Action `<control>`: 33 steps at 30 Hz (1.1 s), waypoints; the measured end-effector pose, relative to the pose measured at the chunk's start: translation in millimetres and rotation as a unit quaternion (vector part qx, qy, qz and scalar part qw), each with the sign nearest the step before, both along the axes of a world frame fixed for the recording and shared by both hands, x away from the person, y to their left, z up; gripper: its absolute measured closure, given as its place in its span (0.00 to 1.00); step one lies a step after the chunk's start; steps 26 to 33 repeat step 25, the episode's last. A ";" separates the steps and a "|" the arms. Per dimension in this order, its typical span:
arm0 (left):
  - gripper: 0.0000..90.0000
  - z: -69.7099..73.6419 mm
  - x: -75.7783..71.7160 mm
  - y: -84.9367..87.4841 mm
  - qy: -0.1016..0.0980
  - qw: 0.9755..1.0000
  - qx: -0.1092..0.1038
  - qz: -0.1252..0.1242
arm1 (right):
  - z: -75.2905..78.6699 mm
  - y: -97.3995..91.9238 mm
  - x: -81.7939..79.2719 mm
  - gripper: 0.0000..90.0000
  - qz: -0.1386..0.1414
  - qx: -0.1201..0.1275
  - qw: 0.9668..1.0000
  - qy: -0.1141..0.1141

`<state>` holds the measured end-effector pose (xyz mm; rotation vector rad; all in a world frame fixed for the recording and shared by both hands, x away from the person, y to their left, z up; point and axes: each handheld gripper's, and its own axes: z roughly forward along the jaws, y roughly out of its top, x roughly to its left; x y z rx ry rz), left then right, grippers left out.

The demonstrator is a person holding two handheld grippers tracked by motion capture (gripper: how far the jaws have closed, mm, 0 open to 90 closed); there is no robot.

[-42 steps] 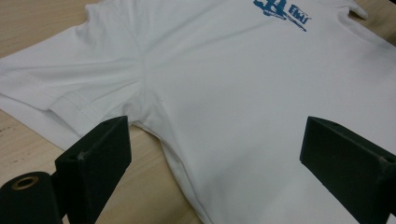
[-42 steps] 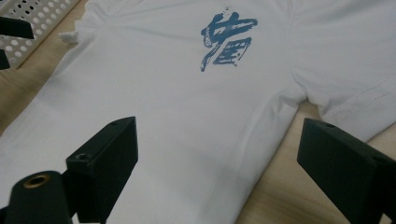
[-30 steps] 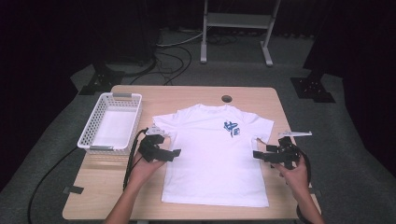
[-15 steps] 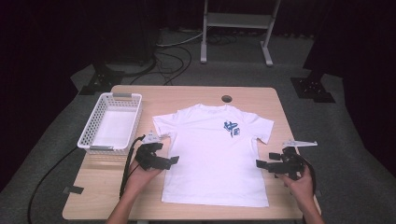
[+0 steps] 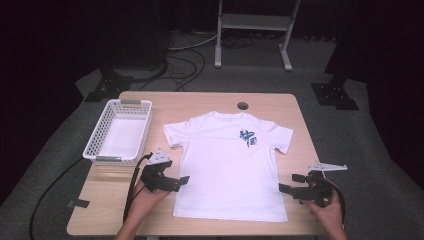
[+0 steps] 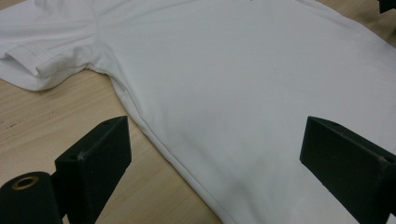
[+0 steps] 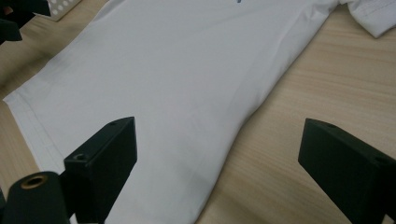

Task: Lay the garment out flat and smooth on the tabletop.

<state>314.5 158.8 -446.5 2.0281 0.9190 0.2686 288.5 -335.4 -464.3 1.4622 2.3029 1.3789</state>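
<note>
Two grippers flank white T-shirt (image 5: 231,165), flat on table (image 5: 200,102) (basket (image 5: 119,131) well apart). Left gripper (image 5: 183,180), right gripper (image 5: 289,184): jaws wide apart, holding nothing. Step: approach to side seams near hem. Next: lower, straddle edges, pinch evenly.

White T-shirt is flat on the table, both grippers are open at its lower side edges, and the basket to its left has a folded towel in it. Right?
Not quite. The basket holds nothing; the high view shows its bare white bottom. The rest stands: the T-shirt lies flat on the table, with the left gripper and right gripper open at its lower side edges.
</note>
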 end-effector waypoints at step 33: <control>0.09 3.9 -47.6 18.3 -0.031 1.000 -0.007 0.001 | -7.1 -21.9 -57.0 0.12 -0.005 -0.008 1.000 -0.016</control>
